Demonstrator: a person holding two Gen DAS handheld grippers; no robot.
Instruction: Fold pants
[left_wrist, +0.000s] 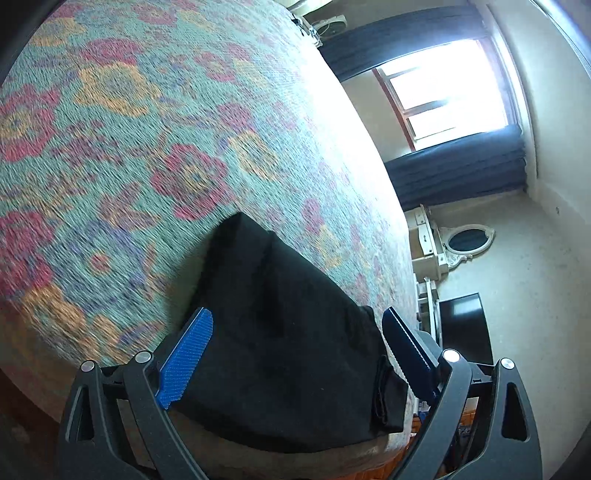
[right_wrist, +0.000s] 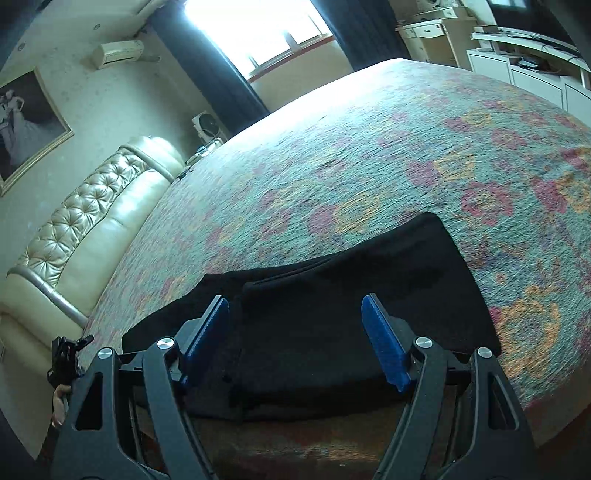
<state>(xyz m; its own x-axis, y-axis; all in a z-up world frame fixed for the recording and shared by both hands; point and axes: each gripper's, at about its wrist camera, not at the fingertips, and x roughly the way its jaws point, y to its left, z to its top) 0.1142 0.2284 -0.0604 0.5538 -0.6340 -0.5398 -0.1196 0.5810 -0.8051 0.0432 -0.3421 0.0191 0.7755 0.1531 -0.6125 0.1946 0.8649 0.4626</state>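
Covering the whole bed, a woven bedspread (right_wrist: 332, 177) in teal with pink and orange flowers is filling most of both views, its pattern smearing with blur. Folded black pants (right_wrist: 351, 288) are lying on it close to the near edge, a flat dark stack with a narrower layer showing at one side; folds and seams are getting lost in the blackness. A bright window (left_wrist: 454, 92) between dark blue curtains (left_wrist: 458, 173) is washing out the far edge of the bed. A cream tufted leather headboard (right_wrist: 92, 221) is standing at the left in the right wrist view, with a framed picture (right_wrist: 26, 122) cut off at the edge and a wall air conditioner (right_wrist: 118, 51) above. The left gripper (left_wrist: 297, 354) is hovering over the pants with jaws wide and nothing gripped. The right gripper (right_wrist: 295, 339) is likewise hanging above the stack, jaws spread apart and empty. Below it at the left, a hand (right_wrist: 59, 400) is partly showing.
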